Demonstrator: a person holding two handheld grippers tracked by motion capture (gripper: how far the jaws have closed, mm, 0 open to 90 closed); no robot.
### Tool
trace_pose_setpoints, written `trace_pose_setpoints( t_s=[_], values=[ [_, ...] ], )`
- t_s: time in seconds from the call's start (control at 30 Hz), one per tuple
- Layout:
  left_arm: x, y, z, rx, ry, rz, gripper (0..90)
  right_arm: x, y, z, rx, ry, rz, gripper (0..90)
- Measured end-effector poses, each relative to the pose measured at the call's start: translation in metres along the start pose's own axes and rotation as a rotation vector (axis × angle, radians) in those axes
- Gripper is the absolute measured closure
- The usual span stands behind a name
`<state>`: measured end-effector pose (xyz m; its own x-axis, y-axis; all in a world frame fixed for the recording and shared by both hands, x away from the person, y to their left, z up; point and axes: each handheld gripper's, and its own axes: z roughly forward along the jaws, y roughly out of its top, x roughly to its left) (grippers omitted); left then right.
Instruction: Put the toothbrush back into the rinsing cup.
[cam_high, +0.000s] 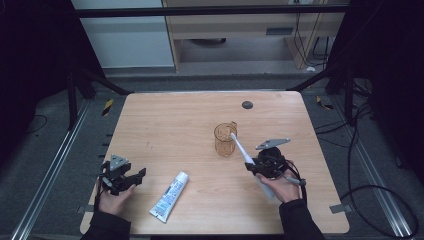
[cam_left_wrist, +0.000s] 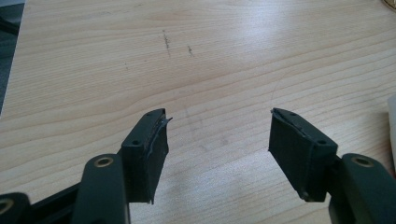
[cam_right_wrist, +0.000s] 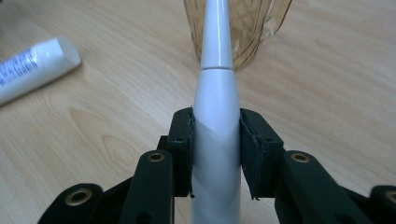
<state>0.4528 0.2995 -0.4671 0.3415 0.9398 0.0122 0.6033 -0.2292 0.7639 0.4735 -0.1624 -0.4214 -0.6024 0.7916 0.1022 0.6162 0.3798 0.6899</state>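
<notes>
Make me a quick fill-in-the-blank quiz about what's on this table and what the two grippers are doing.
1. The right gripper is shut on a white electric ____.
2. The toothbrush's head end points toward the amber ____ cup.
3. The left gripper has its jaws ____ with nothing between them.
4. The tube of ____ lies on the wooden table between the two grippers.

Missing words: toothbrush; plastic; open; toothpaste

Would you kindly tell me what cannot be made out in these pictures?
- Toothbrush head: cut off by the top edge in the right gripper view; too small in the high view to tell whether it is inside the cup.
- Toothpaste label: too small in the high view, blurred and cut off at the left edge in the right gripper view.
</notes>
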Motion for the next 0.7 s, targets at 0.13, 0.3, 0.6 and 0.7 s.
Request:
trace_pose_setpoints(
  t_s=[0.13,0.3,0.6,0.7],
  values=[
    [0.0,0.0,0.0,-0.001,0.0,0.001,36.5,-0.001,0.002,-0.01,-0.085,-0.003,0.022,67.3],
    [0.0,0.0,0.0,0.0,0.001,0.0,36.5,-0.002,0.007,-0.019,-0.189,-0.024,0.042,67.2],
    [0.0,0.0,0.0,-0.003,-0.001,-0.003,37.2,-0.002,0.015,-0.027,-0.324,-0.053,0.086,67.2],
    [0.0,0.0,0.0,-0.003,0.0,-0.003,37.3,-0.002,0.021,-0.029,-0.361,-0.052,0.088,67.2]
  ],
)
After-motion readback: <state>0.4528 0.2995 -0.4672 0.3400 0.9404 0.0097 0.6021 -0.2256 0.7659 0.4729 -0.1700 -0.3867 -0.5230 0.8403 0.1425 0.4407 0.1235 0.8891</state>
